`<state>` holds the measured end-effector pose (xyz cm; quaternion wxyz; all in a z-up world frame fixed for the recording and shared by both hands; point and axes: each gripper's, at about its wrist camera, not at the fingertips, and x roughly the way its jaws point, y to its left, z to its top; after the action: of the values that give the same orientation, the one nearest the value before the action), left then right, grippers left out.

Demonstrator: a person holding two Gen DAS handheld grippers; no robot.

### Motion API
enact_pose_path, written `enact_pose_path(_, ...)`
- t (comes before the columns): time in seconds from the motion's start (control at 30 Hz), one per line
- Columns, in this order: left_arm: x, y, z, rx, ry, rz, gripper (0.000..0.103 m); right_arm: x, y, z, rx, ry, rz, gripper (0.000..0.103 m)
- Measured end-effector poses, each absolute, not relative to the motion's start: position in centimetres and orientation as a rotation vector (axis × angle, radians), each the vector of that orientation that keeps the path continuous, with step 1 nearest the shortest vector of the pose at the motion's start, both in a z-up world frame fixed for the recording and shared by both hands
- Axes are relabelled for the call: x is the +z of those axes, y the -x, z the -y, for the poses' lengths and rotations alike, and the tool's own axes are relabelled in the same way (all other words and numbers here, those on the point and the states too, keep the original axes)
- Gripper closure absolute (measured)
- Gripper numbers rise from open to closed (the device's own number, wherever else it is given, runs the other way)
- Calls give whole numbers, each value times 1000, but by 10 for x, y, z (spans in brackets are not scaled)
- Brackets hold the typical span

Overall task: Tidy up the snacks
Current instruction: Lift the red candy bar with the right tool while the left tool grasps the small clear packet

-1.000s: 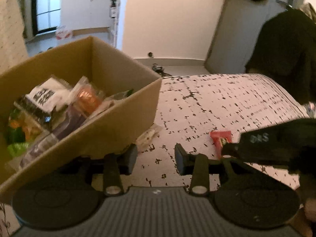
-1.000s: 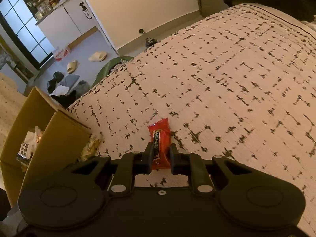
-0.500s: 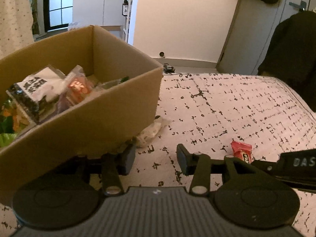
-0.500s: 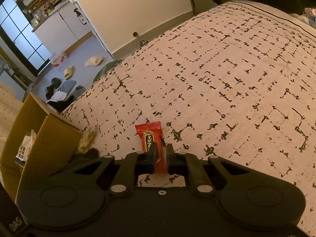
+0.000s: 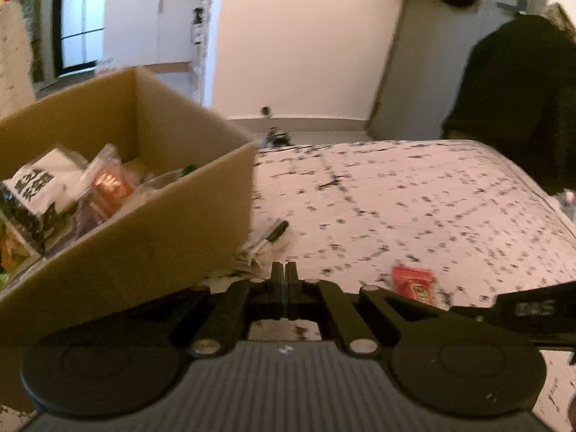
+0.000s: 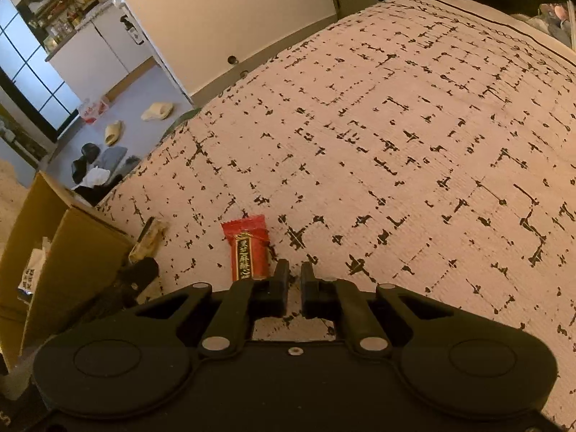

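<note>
Left tool point(image 5: 284, 273) newly closed, right tool point(image 6: 294, 274) off red snack point(image 6: 248, 248)

A bed point(image 6: 414, 115) is covered with a pale spread patterned with broken black lines. Behind it, a plain cream wall point(image 5: 306, 36) is seen. A dark-framed window point(image 6: 25, 75) is set beside white cabinets point(image 6: 97, 57). Slippers point(image 6: 156, 111) are scattered on the grey floor point(image 6: 72, 136). A dark garment point(image 5: 514, 100) is hung by a door.

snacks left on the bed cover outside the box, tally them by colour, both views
red: 1, the red snack pack by the right gripper
pale yellowish: 1, the pale wrapped snack beside the cardboard box
total: 2
</note>
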<state>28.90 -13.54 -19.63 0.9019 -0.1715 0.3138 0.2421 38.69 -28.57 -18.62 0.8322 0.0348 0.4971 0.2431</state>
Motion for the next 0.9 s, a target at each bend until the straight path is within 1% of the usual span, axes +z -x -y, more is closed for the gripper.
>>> enact_pose_path(0.13,-194,-289,136,447,376,-671,103,-181,-386,280,521,-65,-1043,88)
enact_pose_path(0.17,-192,-288,136,455,373,-672,103,-181,-385,278,534,-67,-1045,81)
enact_pose_path(0.2,-190,-286,136,475,362,-662,103,-181,-385,276,545,-63,-1047,77)
enact_pose_path(0.23,-188,-284,137,506,349,-647,99,-181,-384,274,549,-55,-1047,69)
enact_pose_path(0.27,-187,-282,137,529,346,-637,98,-181,-383,273,550,-48,-1046,65)
enact_pose_path(0.3,-186,-280,135,539,358,-637,92,-181,-383,271,552,-44,-1046,64)
enact_pose_path(0.33,-187,-280,133,543,379,-644,83,-181,-383,271,554,-47,-1046,62)
enact_pose_path(0.37,-189,-280,131,551,401,-654,77,-181,-383,272,557,-53,-1046,62)
enact_pose_path(0.4,-191,-281,130,568,416,-659,62,-181,-383,273,561,-58,-1046,62)
enact_pose_path(0.53,-195,-283,127,589,460,-633,54,-185,-383,273,583,-46,-1044,62)
enact_pose_path(0.63,-198,-287,127,620,483,-622,51,-188,-383,272,601,-44,-1044,62)
enact_pose_path(0.9,-208,-305,119,711,558,-611,51,-193,-386,271,621,-54,-1046,62)
